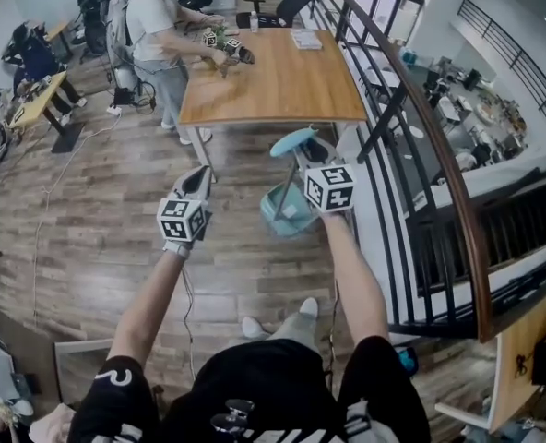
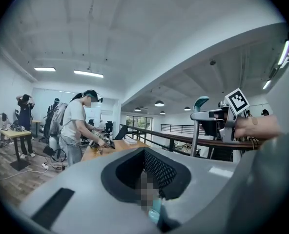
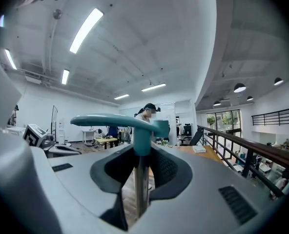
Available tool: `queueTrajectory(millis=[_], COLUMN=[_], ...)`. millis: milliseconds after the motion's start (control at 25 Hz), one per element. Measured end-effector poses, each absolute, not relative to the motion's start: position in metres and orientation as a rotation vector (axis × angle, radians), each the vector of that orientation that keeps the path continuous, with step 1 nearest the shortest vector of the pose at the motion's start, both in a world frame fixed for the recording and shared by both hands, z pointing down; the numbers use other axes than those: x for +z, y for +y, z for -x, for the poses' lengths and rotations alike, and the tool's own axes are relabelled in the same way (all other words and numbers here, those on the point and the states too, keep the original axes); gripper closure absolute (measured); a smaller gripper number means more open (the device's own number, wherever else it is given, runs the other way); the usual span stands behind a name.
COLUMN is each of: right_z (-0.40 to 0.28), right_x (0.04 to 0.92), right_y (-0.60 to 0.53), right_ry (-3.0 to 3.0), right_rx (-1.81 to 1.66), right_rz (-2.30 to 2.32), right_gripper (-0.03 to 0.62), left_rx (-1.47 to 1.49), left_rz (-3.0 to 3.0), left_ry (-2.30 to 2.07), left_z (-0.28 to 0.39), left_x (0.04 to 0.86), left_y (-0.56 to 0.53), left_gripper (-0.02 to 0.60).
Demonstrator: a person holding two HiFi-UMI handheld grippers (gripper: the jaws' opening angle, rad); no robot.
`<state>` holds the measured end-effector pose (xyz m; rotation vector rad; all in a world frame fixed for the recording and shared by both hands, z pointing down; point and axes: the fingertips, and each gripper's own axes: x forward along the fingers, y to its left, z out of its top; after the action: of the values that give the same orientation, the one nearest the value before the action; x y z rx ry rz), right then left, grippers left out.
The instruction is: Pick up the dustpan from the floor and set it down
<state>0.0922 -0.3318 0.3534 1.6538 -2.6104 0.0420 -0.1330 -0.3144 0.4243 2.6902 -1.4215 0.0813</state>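
Wood-plank floor of an open office, head view: a person's two arms reach fwd, each w/ a marker-cubed gripper. The right gripper is clenched on the metal pole of the teal dustpan, just under its handle, w/ the pan hanging below near the dark railing. The left gripper is just beside it to the left, apart from the dustpan. Beyond them, a second person works at a wooden bench.

Left gripper view: the left gripper has its jaws seemingly drawn together w/ nothing btwn them. At right, the right gripper grips the dustpan pole, level w/ the railing. Bkgd: the person at the bench.

Right gripper view: the right gripper has its jaws closed on the pole, the dustpan handle jutting left above them. The left gripper shows at far left.
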Motion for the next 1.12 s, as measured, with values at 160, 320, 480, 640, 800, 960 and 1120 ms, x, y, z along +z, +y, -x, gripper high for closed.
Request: queueTrajectory(millis=[160, 320, 480, 640, 800, 960, 1120], right_z=[-0.093, -0.094, -0.099, -0.104, -0.117, -0.128, -0.144], right_x=[0.351, 0.355, 0.355, 0.360, 0.373, 0.387, 0.398], right_y=[-0.333, -0.334, -0.330, -0.330, -0.333, -0.331, -0.335], right_ry=[-2.602, -2.593, -2.591, -2.590, -2.570, -2.553, -2.541], right_rx=[0.056, 0.080, 0.088, 0.100, 0.123, 0.142, 0.158], right_rz=[-1.654, -1.642, -1.629, -1.613, -1.605, -1.597, -1.591], right_gripper=[0.513, 0.511, 0.510, 0.508, 0.508, 0.508, 0.508], left_rx=[0.104, 0.117, 0.100, 0.098, 0.097, 0.106, 0.118], left_rz=[-2.699, -2.702, -2.707, -2.707, -2.704, -2.695, -2.687], left_ry=[-1.428, -1.416, -1.381, -1.383, -1.381, -1.372, -1.363], left_z=[0.132, 0.127, 0.116, 0.108, 0.098, 0.086, 0.068], left_x=[0.417, 0.415, 0.410, 0.411, 0.415, 0.422, 0.429], left_y=[-0.319, -0.319, -0.313, -0.313, -0.316, -0.314, -0.317], left_gripper=[0.583, 0.583, 0.583, 0.583, 0.583, 0.583, 0.583])
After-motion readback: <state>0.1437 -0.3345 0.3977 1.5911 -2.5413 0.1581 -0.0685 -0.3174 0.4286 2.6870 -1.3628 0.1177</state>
